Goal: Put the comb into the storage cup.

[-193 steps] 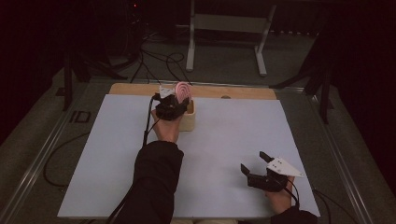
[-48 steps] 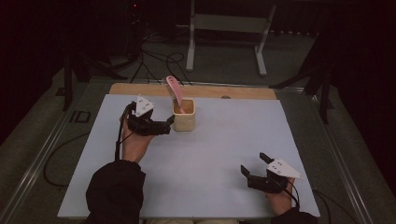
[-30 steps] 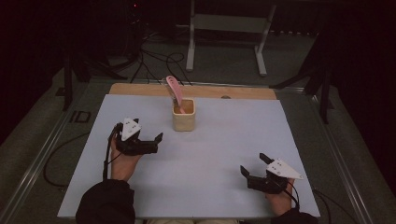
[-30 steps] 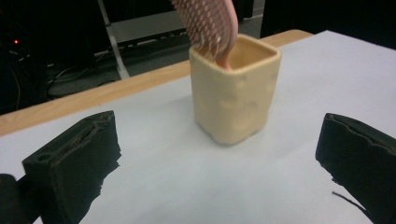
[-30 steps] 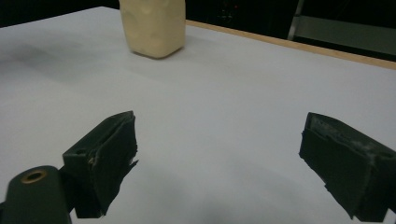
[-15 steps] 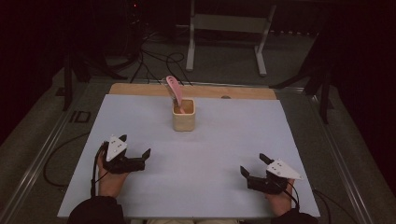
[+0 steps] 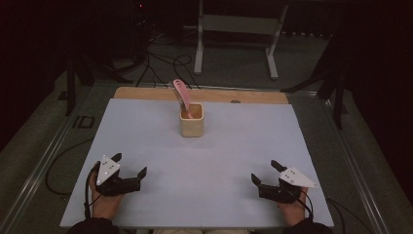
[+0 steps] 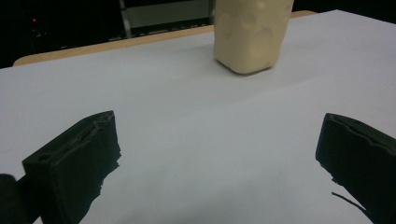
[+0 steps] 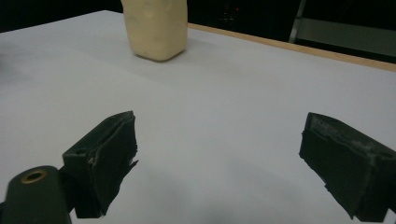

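Left hand-held gripper (image 7: 129, 165) is held low over the bench (image 7: 219, 161), jaws spread wide, nothing between them. Right hand-held gripper (image 7: 265, 172) likewise wide and unloaded. Cup (image 7: 191, 122) is seen well ahead of both, between them, upright, with a pink spoon (image 7: 180, 93) leaning inside.

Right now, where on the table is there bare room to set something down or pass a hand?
The white sheet is bare between the left gripper and right gripper, and on both sides of the beige cup. The sole crowded spot is that cup, with the pink spatula in it.
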### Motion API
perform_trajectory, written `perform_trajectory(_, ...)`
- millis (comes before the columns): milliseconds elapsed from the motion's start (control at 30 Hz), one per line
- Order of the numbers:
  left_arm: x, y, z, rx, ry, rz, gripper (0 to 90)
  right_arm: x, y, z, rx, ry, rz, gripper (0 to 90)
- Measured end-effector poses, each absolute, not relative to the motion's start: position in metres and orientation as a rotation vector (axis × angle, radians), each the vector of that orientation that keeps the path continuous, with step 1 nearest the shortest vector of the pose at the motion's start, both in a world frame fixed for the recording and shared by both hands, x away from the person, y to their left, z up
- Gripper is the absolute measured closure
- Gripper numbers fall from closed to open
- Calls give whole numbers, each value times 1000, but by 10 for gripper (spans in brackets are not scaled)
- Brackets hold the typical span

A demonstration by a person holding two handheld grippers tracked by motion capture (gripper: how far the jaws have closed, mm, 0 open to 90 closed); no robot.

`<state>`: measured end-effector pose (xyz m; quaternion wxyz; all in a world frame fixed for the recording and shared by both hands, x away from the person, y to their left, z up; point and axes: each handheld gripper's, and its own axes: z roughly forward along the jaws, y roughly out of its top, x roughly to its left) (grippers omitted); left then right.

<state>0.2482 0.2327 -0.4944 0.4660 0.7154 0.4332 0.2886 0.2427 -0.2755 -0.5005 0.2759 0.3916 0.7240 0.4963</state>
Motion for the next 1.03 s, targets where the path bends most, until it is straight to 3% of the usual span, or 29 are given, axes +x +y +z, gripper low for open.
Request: perform_trajectory(1033,237,244,-495,1700,1053,740,0,238,-279,-499,1050,1941,1368,104)
